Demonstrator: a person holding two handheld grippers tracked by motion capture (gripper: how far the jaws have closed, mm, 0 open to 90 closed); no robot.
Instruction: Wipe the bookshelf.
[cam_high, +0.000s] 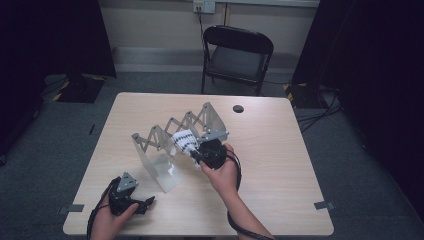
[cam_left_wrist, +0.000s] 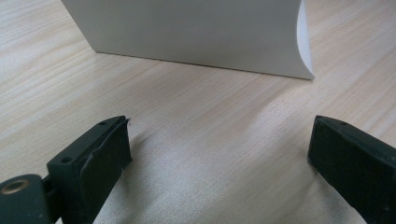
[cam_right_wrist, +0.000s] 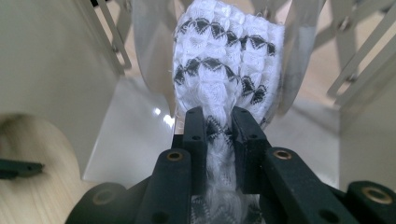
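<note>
Sock pinched by the right hand-held gripper inside the expanding rack.

The white sock with black zigzag bands (cam_right_wrist: 224, 60) sat between two upright plates of the metal accordion rack (cam_high: 170, 145) near the middle of the table (cam_high: 280, 165); its long axis ran from the right hand-held gripper (cam_right_wrist: 218, 126) away into the rack, free end pointing towards the far left of the table in the high view (cam_high: 184, 140). The jaws were pressed together on the near end of the sock, fabric bunched between the pads. No other item was visible in the rack's slots. The left hand-held gripper (cam_left_wrist: 219, 140) rested low on the table at the near left (cam_high: 131, 197), jaws spread wide with nothing between them, just in front of the rack's end plate (cam_left_wrist: 196, 32).
</note>
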